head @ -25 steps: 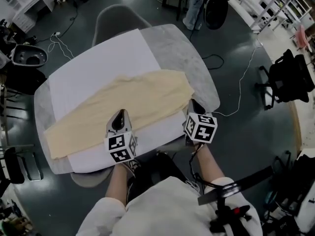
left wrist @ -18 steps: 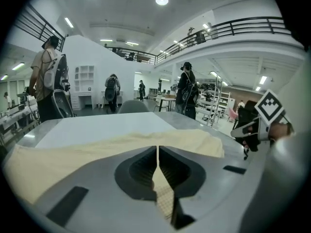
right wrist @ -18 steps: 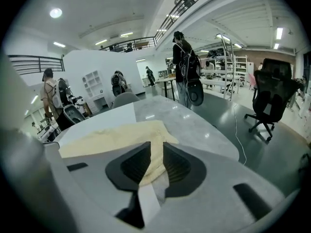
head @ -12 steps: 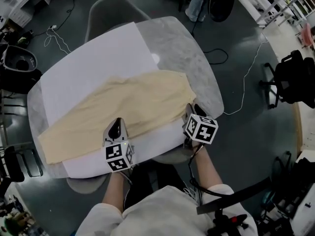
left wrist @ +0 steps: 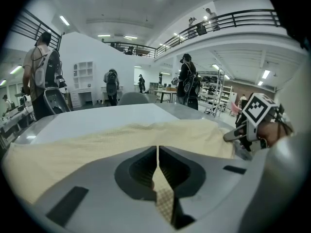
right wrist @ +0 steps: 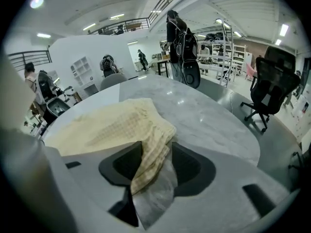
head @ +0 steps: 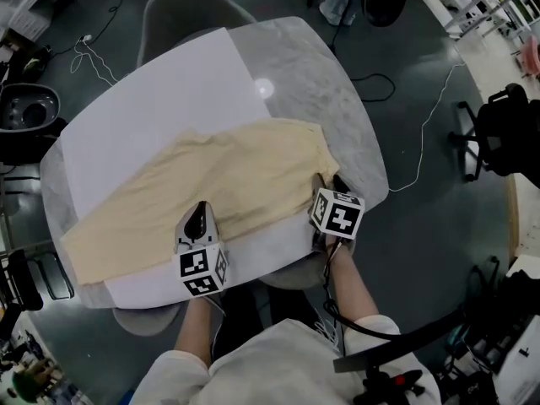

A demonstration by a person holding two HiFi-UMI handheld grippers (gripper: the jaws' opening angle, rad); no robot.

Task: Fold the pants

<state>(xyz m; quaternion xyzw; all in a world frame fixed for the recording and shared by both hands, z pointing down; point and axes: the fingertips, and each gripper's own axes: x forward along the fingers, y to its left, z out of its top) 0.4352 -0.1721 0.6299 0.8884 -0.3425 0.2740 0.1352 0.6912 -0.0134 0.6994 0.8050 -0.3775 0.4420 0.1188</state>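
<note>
Pale yellow pants (head: 211, 184) lie slantwise across a white sheet (head: 160, 91) on the grey marble table (head: 337, 108). My left gripper (head: 201, 215) sits at their near edge. In the left gripper view its jaws (left wrist: 158, 149) are shut, with a thin fold of the checked cloth (left wrist: 121, 135) pinched in the slit. My right gripper (head: 327, 186) is at the pants' right end by the table's rim. Its jaws (right wrist: 156, 149) have just been opening and stand wide apart. The pants' corner (right wrist: 107, 125) lies loosely between them, and the pads do not press on it.
A grey chair (head: 181, 7) stands at the table's far side and another (head: 143, 319) under the near edge. A black office chair (head: 498, 133) and cables (head: 413, 159) are on the floor to the right. Several people stand far behind the table (left wrist: 43, 81).
Both grippers have come down onto the table at the pants' near edge. The cloth's right end now rests flat by the rim.
</note>
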